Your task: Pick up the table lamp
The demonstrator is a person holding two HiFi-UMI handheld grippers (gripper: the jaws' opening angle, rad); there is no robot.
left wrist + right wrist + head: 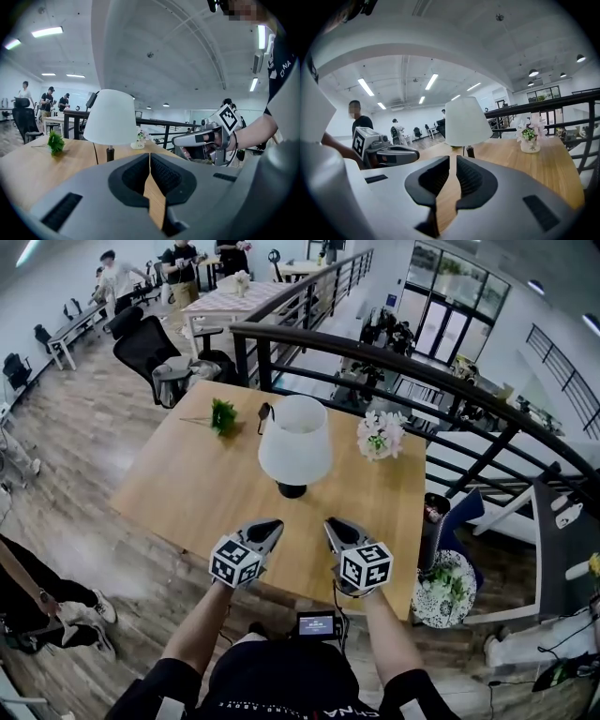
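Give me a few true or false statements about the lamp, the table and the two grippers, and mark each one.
1. The table lamp stands upright on the wooden table. True.
2. The right gripper is clamped on the lamp's stem. False: its jaws are together on nothing, short of the lamp.
3. In the head view, the vase of flowers stands to the right of the lamp. True.
4. The left gripper has its jaws wide apart. False: they are together and empty.
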